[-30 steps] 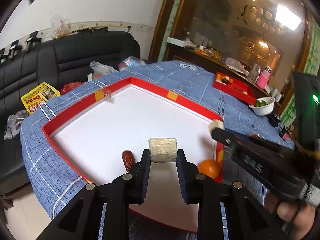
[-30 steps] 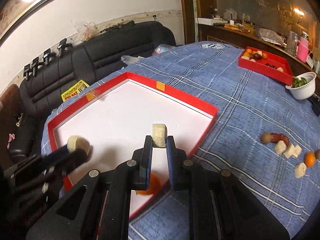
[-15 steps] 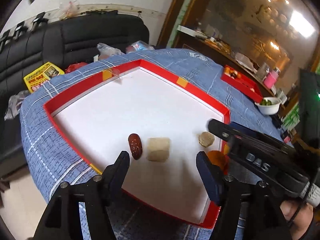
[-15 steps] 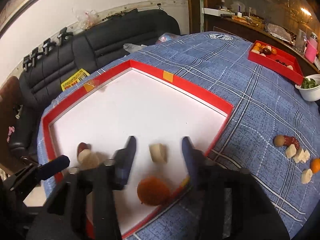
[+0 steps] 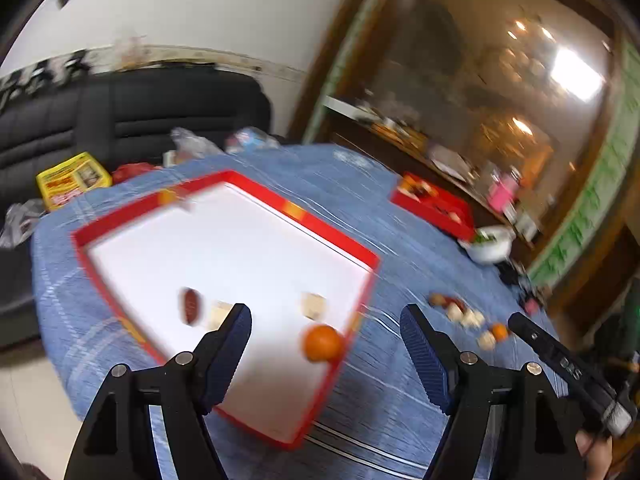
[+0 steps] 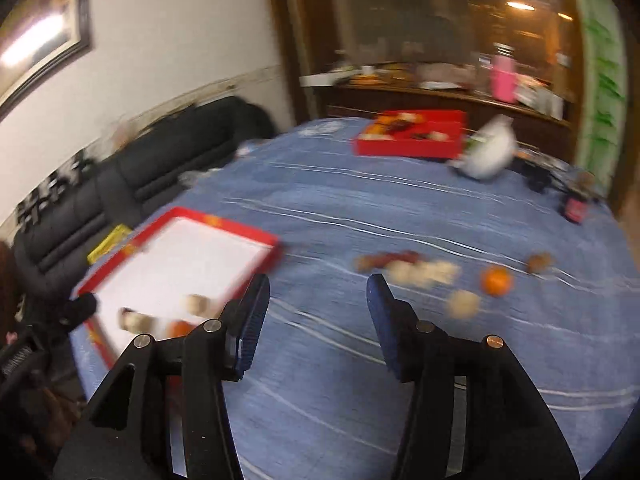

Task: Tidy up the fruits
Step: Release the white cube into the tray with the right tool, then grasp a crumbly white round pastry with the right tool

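The red-rimmed white tray (image 5: 124, 220) lies on the blue cloth. In it are a dark red date (image 5: 191, 305), a beige chunk (image 5: 218, 314), a second beige chunk (image 5: 313, 305) and an orange (image 5: 322, 343). My left gripper (image 5: 326, 336) is open and empty above the tray's near corner. My right gripper (image 6: 318, 312) is open and empty over the cloth, right of the tray (image 6: 224, 226). Loose fruits lie on the cloth: an orange (image 6: 496, 281), beige chunks (image 6: 430, 272), a red date (image 6: 400, 258) and a brown fruit (image 6: 540, 263). Both views are blurred.
A red box of fruit (image 6: 412, 134) and a white bowl (image 6: 490, 152) stand at the table's far side. A black sofa (image 5: 120, 112) with a yellow packet (image 5: 72, 180) lies beyond the table. The right gripper's body (image 5: 560, 364) shows at the left view's right edge.
Both grippers let go of their beige chunks in the tray, opened wide and pulled back. The right gripper has swung right toward the loose fruits on the cloth.
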Tool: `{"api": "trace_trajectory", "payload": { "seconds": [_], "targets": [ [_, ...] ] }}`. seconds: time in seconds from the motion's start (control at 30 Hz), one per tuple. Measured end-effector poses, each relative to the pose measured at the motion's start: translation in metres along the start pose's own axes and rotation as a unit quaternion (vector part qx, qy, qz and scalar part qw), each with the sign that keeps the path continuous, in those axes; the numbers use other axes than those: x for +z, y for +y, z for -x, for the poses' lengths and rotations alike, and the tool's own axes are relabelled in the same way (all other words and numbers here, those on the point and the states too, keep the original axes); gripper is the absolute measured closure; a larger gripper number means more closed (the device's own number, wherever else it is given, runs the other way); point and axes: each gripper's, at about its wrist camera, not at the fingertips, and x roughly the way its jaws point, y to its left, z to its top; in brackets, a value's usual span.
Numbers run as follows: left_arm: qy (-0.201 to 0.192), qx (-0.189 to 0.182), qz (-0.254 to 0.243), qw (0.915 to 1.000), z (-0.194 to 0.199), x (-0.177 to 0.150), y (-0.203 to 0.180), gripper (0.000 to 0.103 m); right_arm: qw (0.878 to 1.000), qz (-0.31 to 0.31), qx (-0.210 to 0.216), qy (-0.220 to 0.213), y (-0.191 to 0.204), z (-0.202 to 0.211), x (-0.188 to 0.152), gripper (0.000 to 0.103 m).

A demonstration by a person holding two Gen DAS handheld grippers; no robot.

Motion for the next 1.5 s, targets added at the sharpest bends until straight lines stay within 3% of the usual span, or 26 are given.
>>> {"api": "trace_trajectory", "payload": {
  "seconds": [0.17, 0.3, 0.67, 0.77, 0.93, 1.17, 1.37, 1.43, 1.47, 1.5],
  "targets": [
    [0.048, -0.022, -0.062, 0.9967, -0.022, -0.024, -0.044, 0.028, 0.994, -0.085, -0.06, 0.035, -0.081, -0.007, -0.023, 0.053],
    [0.078, -0.03, -0.101, 0.9913, -0.036, -0.042, -0.07, 0.028, 0.989, -0.109, -0.076, 0.067, -0.111, -0.022, -0.034, 0.053],
    [0.108, -0.034, -0.133, 0.9846, -0.072, -0.043, -0.1, 0.028, 0.987, -0.048, -0.098, 0.116, -0.102, -0.087, -0.01, 0.053],
    [0.103, -0.03, -0.135, 0.985, -0.09, -0.033, -0.109, 0.028, 0.986, -0.035, -0.11, 0.122, -0.103, -0.096, -0.012, 0.078],
    [0.099, -0.021, -0.142, 0.9846, -0.133, -0.016, -0.133, 0.028, 0.988, -0.066, -0.083, 0.112, -0.116, -0.087, -0.012, 0.078],
    [0.141, -0.01, -0.169, 0.9754, -0.197, -0.013, -0.163, 0.028, 0.989, -0.081, -0.066, 0.103, -0.125, -0.088, -0.013, 0.078],
    [0.147, -0.007, -0.182, 0.9722, -0.221, -0.007, -0.174, 0.045, 0.989, -0.085, -0.06, 0.1, -0.128, -0.09, -0.013, 0.078],
    [0.148, -0.008, -0.179, 0.9726, -0.224, -0.005, -0.172, 0.07, 0.99, -0.087, -0.058, 0.1, -0.128, -0.09, -0.013, 0.078],
    [0.147, -0.007, -0.179, 0.9729, -0.224, -0.004, -0.171, 0.079, 0.99, -0.088, -0.057, 0.1, -0.129, -0.09, -0.013, 0.078],
    [0.149, -0.016, -0.179, 0.9722, -0.225, -0.004, -0.17, 0.082, 0.99, -0.088, -0.056, 0.1, -0.129, -0.09, -0.014, 0.078]
  ]
}}
